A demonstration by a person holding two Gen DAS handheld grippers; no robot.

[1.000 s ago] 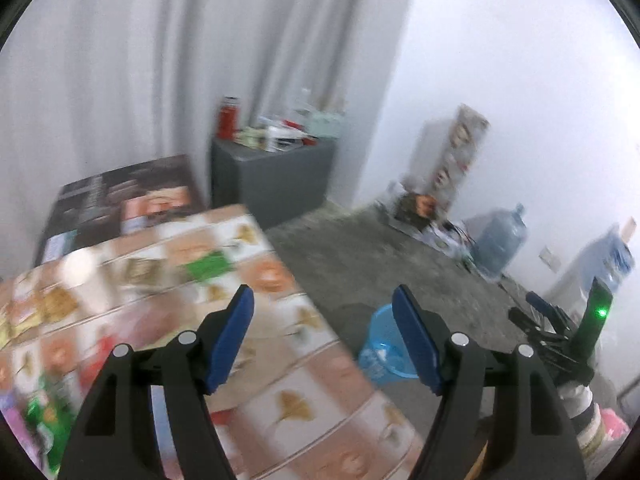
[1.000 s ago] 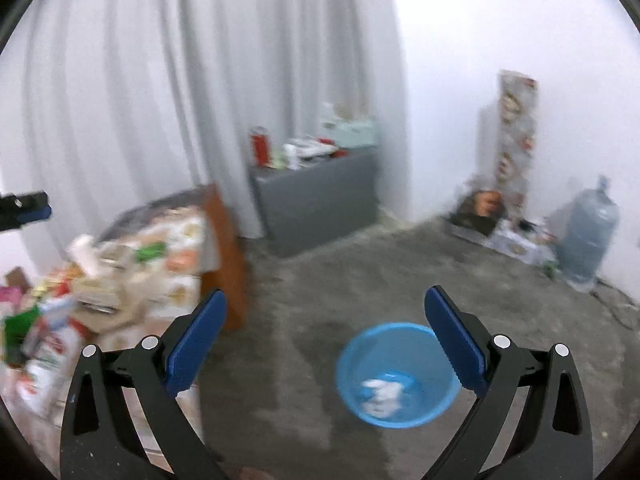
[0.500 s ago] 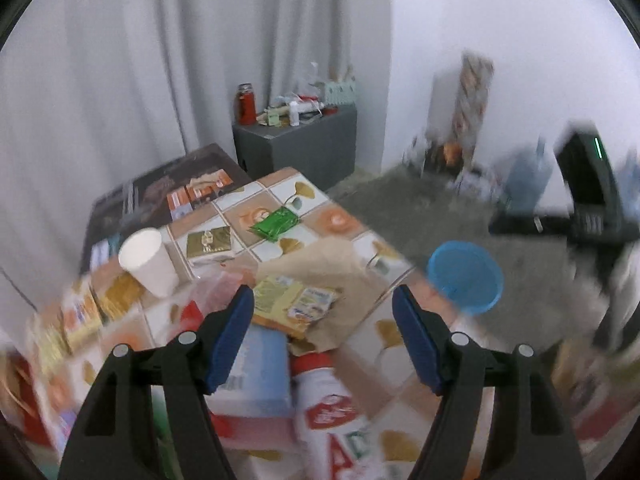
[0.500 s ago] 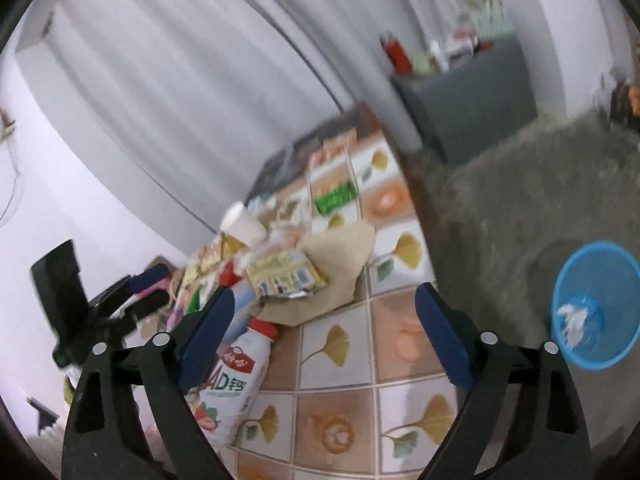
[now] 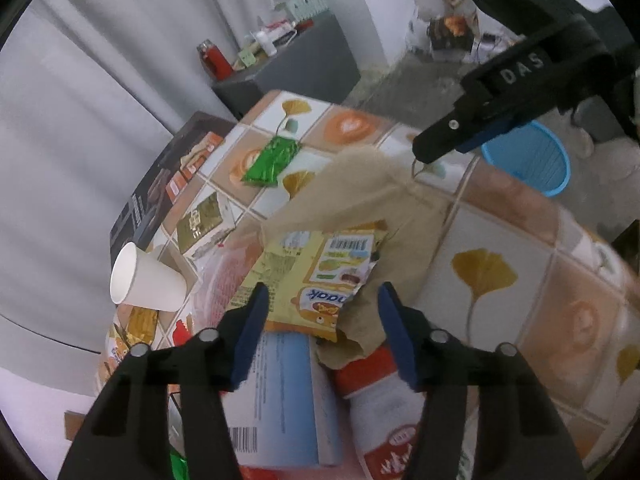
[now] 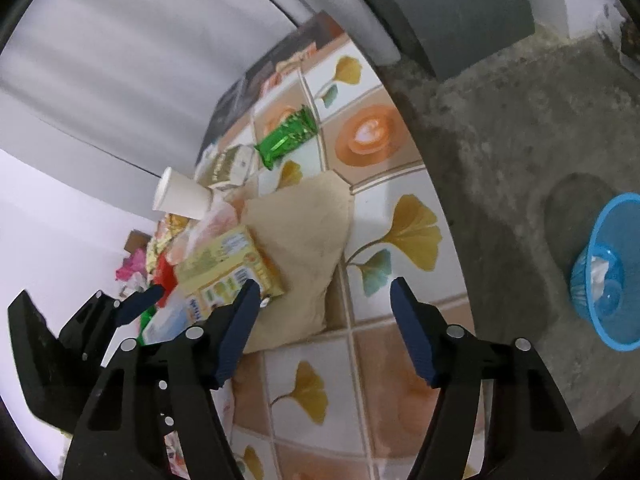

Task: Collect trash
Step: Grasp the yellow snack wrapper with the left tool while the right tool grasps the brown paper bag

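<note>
Trash lies on a tiled table (image 5: 500, 248): a yellow snack wrapper (image 5: 316, 276), a brown paper bag (image 5: 368, 196), a green wrapper (image 5: 272, 162), a white paper cup (image 5: 146, 280), a red-capped bottle (image 5: 384, 412) and a blue box (image 5: 276, 396). My left gripper (image 5: 320, 316) is open just above the yellow wrapper. My right gripper (image 6: 324, 308) is open over the brown bag's (image 6: 304, 236) near edge; it also shows in the left wrist view (image 5: 452, 140). A blue basket (image 6: 608, 276) holding white trash stands on the floor, right.
A grey cabinet (image 5: 288, 64) with bottles stands by the curtain. A dark board (image 5: 160, 184) leans at the table's far side. More wrappers (image 6: 160, 248) lie at the table's left. The concrete floor (image 6: 500, 140) runs right of the table.
Both grippers swung from facing the room down to the table. The left one closed in on the yellow wrapper; the right one came over the brown bag. Both stayed open.
</note>
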